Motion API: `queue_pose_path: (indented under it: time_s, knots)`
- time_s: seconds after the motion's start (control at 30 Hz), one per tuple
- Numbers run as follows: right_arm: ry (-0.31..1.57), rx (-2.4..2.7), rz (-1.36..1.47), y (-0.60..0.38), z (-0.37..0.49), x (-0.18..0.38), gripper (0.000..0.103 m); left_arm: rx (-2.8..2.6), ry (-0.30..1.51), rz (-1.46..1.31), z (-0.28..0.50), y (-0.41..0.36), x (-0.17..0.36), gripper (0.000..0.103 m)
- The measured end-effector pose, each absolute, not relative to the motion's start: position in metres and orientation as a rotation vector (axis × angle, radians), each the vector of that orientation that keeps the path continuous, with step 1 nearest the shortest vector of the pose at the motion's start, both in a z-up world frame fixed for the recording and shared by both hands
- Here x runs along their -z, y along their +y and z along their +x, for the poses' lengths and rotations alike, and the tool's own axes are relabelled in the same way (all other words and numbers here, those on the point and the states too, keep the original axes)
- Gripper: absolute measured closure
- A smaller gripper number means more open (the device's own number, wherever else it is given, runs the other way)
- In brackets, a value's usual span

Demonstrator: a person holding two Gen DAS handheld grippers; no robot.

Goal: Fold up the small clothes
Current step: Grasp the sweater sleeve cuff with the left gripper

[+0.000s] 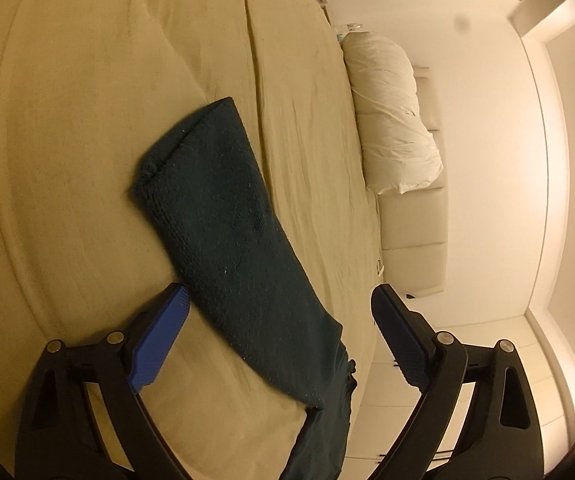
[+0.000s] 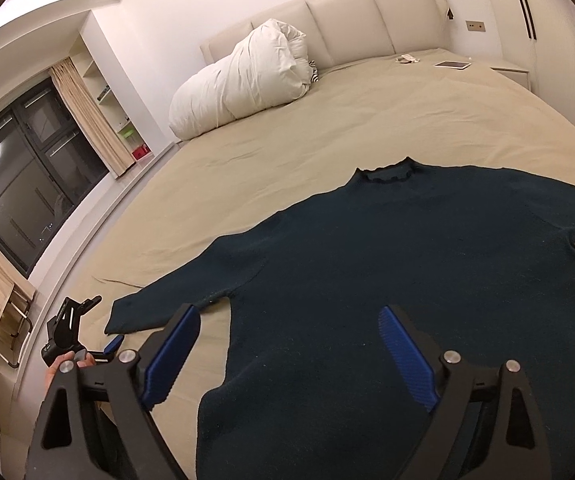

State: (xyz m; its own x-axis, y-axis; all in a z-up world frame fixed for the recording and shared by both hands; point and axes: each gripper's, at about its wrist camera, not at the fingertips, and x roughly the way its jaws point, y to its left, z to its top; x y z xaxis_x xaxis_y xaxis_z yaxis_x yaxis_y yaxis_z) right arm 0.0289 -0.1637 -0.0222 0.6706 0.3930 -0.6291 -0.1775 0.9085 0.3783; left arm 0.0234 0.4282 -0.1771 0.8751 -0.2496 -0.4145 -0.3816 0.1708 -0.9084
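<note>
The dark sweater (image 2: 407,260) lies flat on the bed (image 2: 247,160); both the left hand-held gripper (image 1: 279,320) and right hand-held gripper (image 2: 287,344) gape empty; a shallow pinch at the sleeve (image 1: 215,208) could drag the knit askew.

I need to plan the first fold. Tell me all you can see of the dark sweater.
The sweater is dark teal knit, with a small ruffled collar and long sleeves. It lies flat and unfolded on the beige bed, collar toward the headboard, sleeves spread out to both sides. The left gripper hangs open over one sleeve near its cuff; the right gripper hangs open over the body. Neither grips it.
</note>
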Motion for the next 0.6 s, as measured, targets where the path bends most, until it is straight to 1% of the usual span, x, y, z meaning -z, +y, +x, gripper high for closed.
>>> queue_pose_path:
  time_s: [0.13, 0.2, 0.23, 0.3, 0.33, 0.37, 0.4, 0.43, 0.47, 0.5, 0.57, 0.6]
  knots:
    - [0.768, -0.330, 0.326, -0.169, 0.028, 0.022, 0.012, -0.143, 0.510, -1.472, 0.020, 0.433, 0.186, 0.010]
    - [0.760, -0.329, 0.332, -0.172, 0.027, 0.020, 0.014, -0.157, 0.506, -1.469, 0.026, 0.430, 0.180, 0.010]
    - [0.756, -0.328, 0.333, -0.173, 0.026, 0.019, 0.015, -0.171, 0.509, -1.459, 0.031, 0.432, 0.181, 0.013]
    - [0.752, -0.327, 0.336, -0.176, 0.025, 0.019, 0.017, -0.193, 0.518, -1.442, 0.031, 0.433, 0.179, 0.027]
    - [0.751, -0.327, 0.336, -0.177, 0.024, 0.019, 0.019, -0.206, 0.526, -1.435, 0.034, 0.434, 0.179, 0.046]
    - [0.751, -0.326, 0.336, -0.177, 0.023, 0.019, 0.020, -0.212, 0.540, -1.429, 0.038, 0.435, 0.180, 0.069]
    - [0.752, -0.326, 0.337, -0.179, 0.024, 0.019, 0.022, -0.216, 0.555, -1.423, 0.040, 0.434, 0.180, 0.076]
    - [0.754, -0.326, 0.338, -0.180, 0.024, 0.020, 0.023, -0.223, 0.571, -1.407, 0.044, 0.431, 0.178, 0.079]
    - [0.755, -0.324, 0.342, -0.183, 0.024, 0.020, 0.024, -0.227, 0.578, -1.374, 0.048, 0.427, 0.172, 0.087]
    - [0.755, -0.320, 0.349, -0.187, 0.025, 0.022, 0.025, -0.225, 0.582, -1.330, 0.053, 0.422, 0.162, 0.092]
    - [0.752, -0.314, 0.361, -0.195, 0.025, 0.024, 0.026, -0.199, 0.583, -1.252, 0.061, 0.407, 0.137, 0.096]
    - [0.750, -0.308, 0.371, -0.201, 0.025, 0.025, 0.026, -0.177, 0.585, -1.197, 0.069, 0.396, 0.121, 0.096]
